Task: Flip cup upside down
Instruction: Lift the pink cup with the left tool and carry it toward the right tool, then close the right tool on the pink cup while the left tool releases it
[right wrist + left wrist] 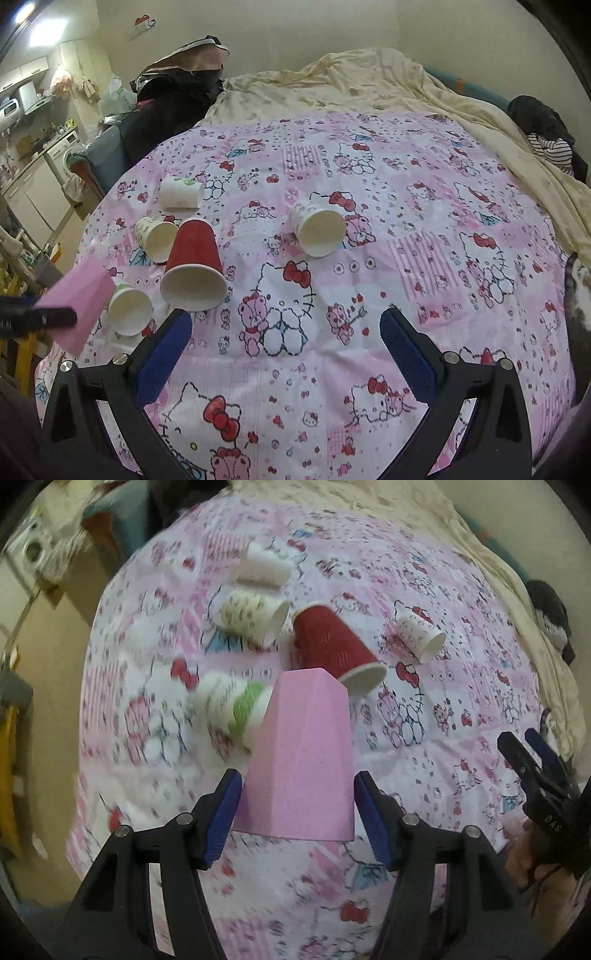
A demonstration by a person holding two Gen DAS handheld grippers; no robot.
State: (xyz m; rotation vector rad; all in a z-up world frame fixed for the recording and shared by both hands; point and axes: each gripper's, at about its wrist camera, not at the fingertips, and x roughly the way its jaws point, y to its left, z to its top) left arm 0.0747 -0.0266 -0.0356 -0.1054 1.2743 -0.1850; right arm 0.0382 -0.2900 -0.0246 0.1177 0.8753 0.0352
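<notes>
Cup (299, 757) in pink sits mouth-down between your left tongs (297, 812), pinched near its rim above the bedspread (443, 709), so lower it flat before releasing while your right tongs (286, 354) stay spread, empty.

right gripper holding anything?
No: the right gripper is open, with only the bedsheet showing between its blue pads.

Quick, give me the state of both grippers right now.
Left gripper: holding the pink cup between its fingers, off the bedspread.
Right gripper: open, holding nothing.
</notes>
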